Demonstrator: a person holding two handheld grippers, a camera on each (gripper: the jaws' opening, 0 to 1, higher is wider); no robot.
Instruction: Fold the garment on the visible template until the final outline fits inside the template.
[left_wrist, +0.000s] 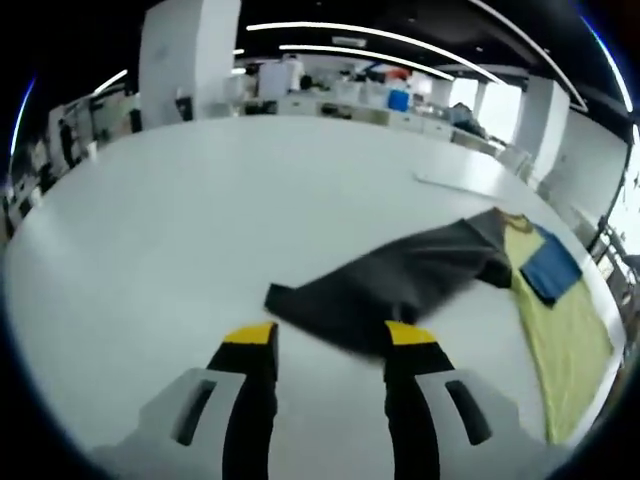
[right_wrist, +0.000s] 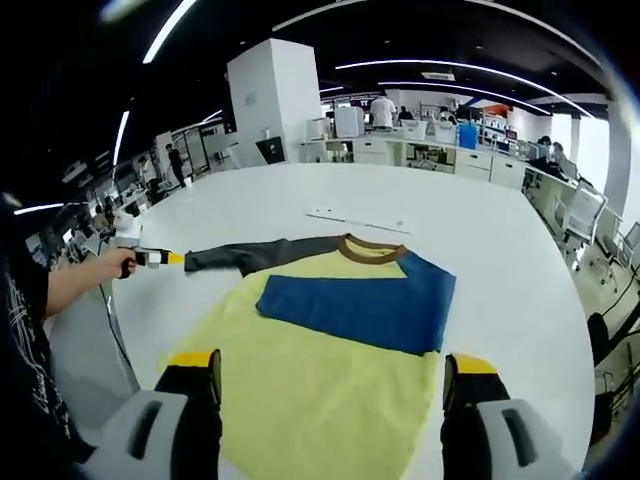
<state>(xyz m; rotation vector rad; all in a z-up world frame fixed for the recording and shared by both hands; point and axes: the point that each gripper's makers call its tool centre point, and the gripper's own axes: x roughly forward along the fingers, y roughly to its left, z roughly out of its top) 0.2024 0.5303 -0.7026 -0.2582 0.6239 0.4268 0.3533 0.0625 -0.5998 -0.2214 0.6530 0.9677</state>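
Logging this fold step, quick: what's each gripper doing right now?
Left gripper: shut on the dark sleeve, stretched out from the shirt.
Right gripper: open, jaws apart over the shirt, holding nothing.

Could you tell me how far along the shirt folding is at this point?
Done: the blue sleeve lies folded across the yellow body. In hand: the left gripper is at the cuff of the dark sleeve, which stretches outward. Left: folding that sleeve in, then the body. The right gripper hangs open.
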